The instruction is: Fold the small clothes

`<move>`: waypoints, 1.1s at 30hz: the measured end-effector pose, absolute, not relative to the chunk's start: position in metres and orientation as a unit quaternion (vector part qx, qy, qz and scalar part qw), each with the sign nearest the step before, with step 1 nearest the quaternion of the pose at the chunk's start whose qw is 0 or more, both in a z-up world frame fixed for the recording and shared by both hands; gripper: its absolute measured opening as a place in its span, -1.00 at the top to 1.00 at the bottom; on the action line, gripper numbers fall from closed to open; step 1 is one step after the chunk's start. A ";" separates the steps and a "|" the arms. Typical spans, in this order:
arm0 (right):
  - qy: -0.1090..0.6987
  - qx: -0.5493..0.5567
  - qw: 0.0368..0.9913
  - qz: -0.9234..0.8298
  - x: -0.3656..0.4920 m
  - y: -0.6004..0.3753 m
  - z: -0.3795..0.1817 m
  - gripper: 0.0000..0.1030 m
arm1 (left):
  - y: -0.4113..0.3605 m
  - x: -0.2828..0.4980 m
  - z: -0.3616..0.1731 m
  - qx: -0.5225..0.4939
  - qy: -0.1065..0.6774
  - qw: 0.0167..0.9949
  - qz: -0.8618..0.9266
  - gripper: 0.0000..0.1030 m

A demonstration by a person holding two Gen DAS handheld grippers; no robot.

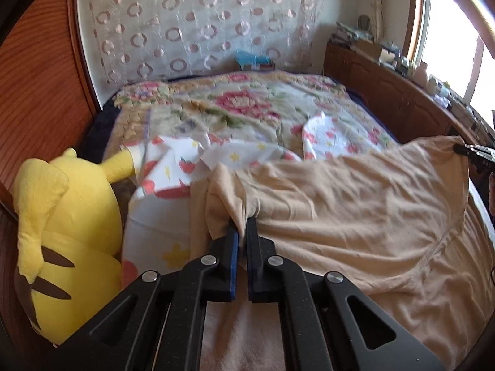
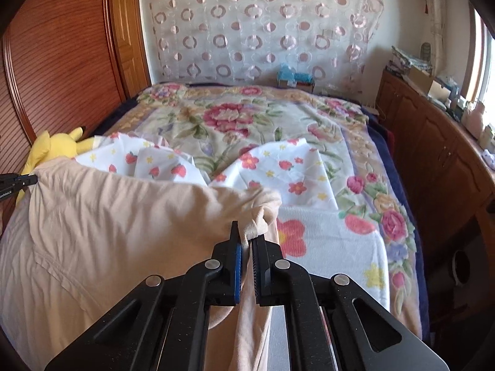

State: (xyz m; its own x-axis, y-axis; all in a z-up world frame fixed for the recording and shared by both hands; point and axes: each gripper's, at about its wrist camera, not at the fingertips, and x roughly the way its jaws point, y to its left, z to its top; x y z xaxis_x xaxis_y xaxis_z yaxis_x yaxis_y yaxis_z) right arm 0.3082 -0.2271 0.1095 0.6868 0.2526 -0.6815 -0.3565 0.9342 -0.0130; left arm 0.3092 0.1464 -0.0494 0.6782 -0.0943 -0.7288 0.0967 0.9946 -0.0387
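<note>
A beige garment [image 1: 355, 198] hangs stretched between my two grippers above the near end of the bed. My left gripper [image 1: 243, 221] is shut on its left corner, the cloth bunched between the blue-padded fingers. My right gripper [image 2: 247, 232] is shut on the right corner of the beige garment [image 2: 123, 222], with a hem pinched between its pads. In the right wrist view the left gripper's tip [image 2: 21, 181] shows at the garment's far left corner. Behind the garment lies a white cloth with strawberries and flowers [image 2: 278, 173], crumpled on the bed.
A floral blanket [image 2: 229, 117] covers the bed. A yellow plush toy [image 1: 65, 235] sits at the bed's left side against a wooden wardrobe [image 1: 34, 92]. A wooden cabinet [image 2: 433, 142] with clutter runs along the right under a window. A patterned curtain [image 1: 191, 21] hangs behind.
</note>
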 end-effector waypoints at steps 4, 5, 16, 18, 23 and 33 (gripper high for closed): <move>0.339 -0.065 0.922 0.175 0.298 -0.230 0.115 0.90 | 0.147 0.305 -0.030 0.000 0.376 0.925 -0.053 0.91; 0.335 -0.065 0.923 0.176 0.295 -0.230 0.116 0.90 | 0.147 0.303 -0.026 0.000 0.372 0.927 -0.053 0.91; 0.287 -0.051 0.937 0.192 0.253 -0.245 0.132 0.91 | 0.154 0.272 0.004 -0.007 0.341 0.939 -0.045 0.91; 0.280 -0.047 0.939 0.196 0.243 -0.247 0.136 0.91 | 0.153 0.263 0.011 -0.008 0.334 0.942 -0.045 0.91; 0.266 -0.039 0.940 0.209 0.217 -0.257 0.142 0.91 | 0.152 0.236 0.022 -0.010 0.320 0.946 -0.046 0.91; 0.262 -0.045 0.939 0.217 0.150 -0.276 0.136 0.91 | 0.155 0.168 0.024 -0.014 0.316 0.948 -0.045 0.91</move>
